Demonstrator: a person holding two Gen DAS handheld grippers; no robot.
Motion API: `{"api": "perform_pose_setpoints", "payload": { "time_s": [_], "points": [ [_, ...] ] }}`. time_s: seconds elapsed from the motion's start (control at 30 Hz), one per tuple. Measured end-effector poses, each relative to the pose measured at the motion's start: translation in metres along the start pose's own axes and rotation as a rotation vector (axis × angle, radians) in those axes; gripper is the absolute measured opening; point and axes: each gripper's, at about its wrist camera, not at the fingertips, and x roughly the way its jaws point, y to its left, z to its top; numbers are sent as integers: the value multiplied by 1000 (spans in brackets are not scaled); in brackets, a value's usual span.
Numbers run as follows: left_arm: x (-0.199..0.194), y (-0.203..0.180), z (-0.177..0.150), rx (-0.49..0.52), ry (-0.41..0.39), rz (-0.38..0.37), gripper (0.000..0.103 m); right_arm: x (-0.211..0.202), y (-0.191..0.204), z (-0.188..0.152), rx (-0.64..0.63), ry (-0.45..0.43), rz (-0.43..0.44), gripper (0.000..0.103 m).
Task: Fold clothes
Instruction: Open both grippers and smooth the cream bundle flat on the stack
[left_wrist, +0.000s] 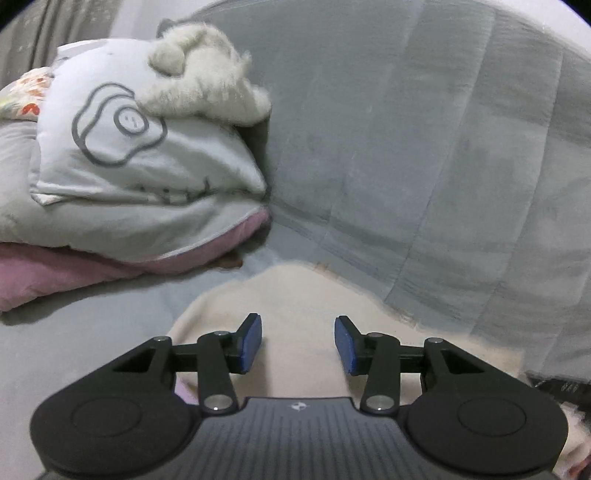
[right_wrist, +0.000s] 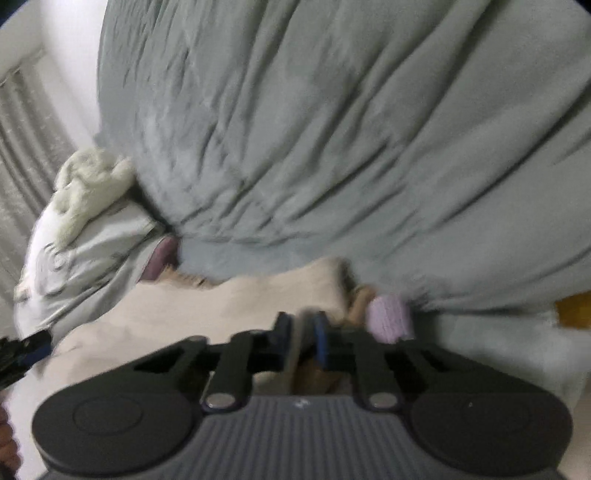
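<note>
Cream garment (left_wrist: 295, 295) spread low in the centre of the left wrist frame, soft and fleecy-looking, rounded at its far edge, lying on the grey bed surface just short of the bunched grey duvet (left_wrist: 424, 147). Same garment (right_wrist: 221, 306) running across the lower middle of the right wrist frame, blurred, its far edge tucked against the duvet (right_wrist: 332, 129); how many layers it makes cannot be told.

Left gripper (left_wrist: 297, 341) hovering over the near part of the cloth, blue pads well apart, nothing between them. Right gripper (right_wrist: 303, 332) with fingers drawn close together on what looks like a pinched edge of cloth, though blur leaves the hold uncertain.

Likely trouble: with only one side held, the cloth dragging askew and creasing; a thin pinch slipping free from plush fabric; the far edge snagging under the duvet fold; a small lilac item (right_wrist: 391, 321) right of centre, touching the garment's edge, getting swept along.

Further out, upper left of the left wrist frame: printed grey pillow (left_wrist: 129, 147) over a pink one (left_wrist: 92, 266), a fluffy white plush toy (left_wrist: 207, 74) on top
</note>
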Motion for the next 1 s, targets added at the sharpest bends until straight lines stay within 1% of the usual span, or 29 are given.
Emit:
{"api": "perform_pose_setpoints", "payload": {
  "time_s": [0.03, 0.1, 0.13, 0.2, 0.27, 0.3, 0.37, 0.4, 0.47, 0.5, 0.57, 0.63, 0.73, 0.8, 0.83, 0.87, 0.9, 1.0],
  "points": [
    [4, 3, -3, -4, 12, 5, 46, 0, -1, -2, -7, -11, -30, 0],
    [9, 10, -8, -18, 29, 7, 47, -1, -2, -7, -20, -33, -83, 0],
    [6, 14, -7, -37, 20, -8, 47, -8, -2, -8, -29, -46, -66, 4],
    [2, 16, -6, -44, -3, -13, 47, -18, 3, -7, -56, -65, -48, 5],
    [-3, 14, -3, -47, -35, -29, 47, -32, 17, -5, -118, -105, -4, 8],
    [-5, 13, -2, -47, -44, -43, 47, -34, 20, -3, -126, -107, 11, 10],
    [-6, 5, 0, -41, -52, -82, 47, -36, 38, 4, -144, -100, 78, 14],
    [-6, 2, 0, -35, -54, -98, 47, -38, 42, 5, -146, -96, 94, 14],
    [-1, -12, -1, 11, -41, -118, 47, -41, 59, 5, -155, -88, 153, 19],
    [1, -17, -2, 30, -31, -119, 47, -43, 61, 5, -160, -88, 166, 22],
    [9, -25, -6, 60, -5, -109, 47, -51, 73, -4, -195, -83, 200, 30],
    [16, -28, -11, 79, 14, -88, 48, -54, 82, -16, -246, -67, 203, 32],
    [21, -31, -19, 118, 11, -69, 51, -45, 87, -33, -296, -39, 168, 37],
    [22, -34, -22, 155, 8, -58, 52, -35, 78, -43, -279, -30, 163, 38],
    [23, -37, -24, 181, 5, -48, 52, -36, 74, -46, -271, -33, 166, 38],
    [25, -38, -23, 189, 6, -43, 52, -32, 68, -49, -255, -38, 175, 39],
    [26, -39, -23, 194, 7, -38, 53, -37, 66, -50, -254, -38, 175, 39],
    [32, -41, -21, 189, 17, -25, 53, -38, 68, -53, -260, -42, 162, 40]
  ]
}}
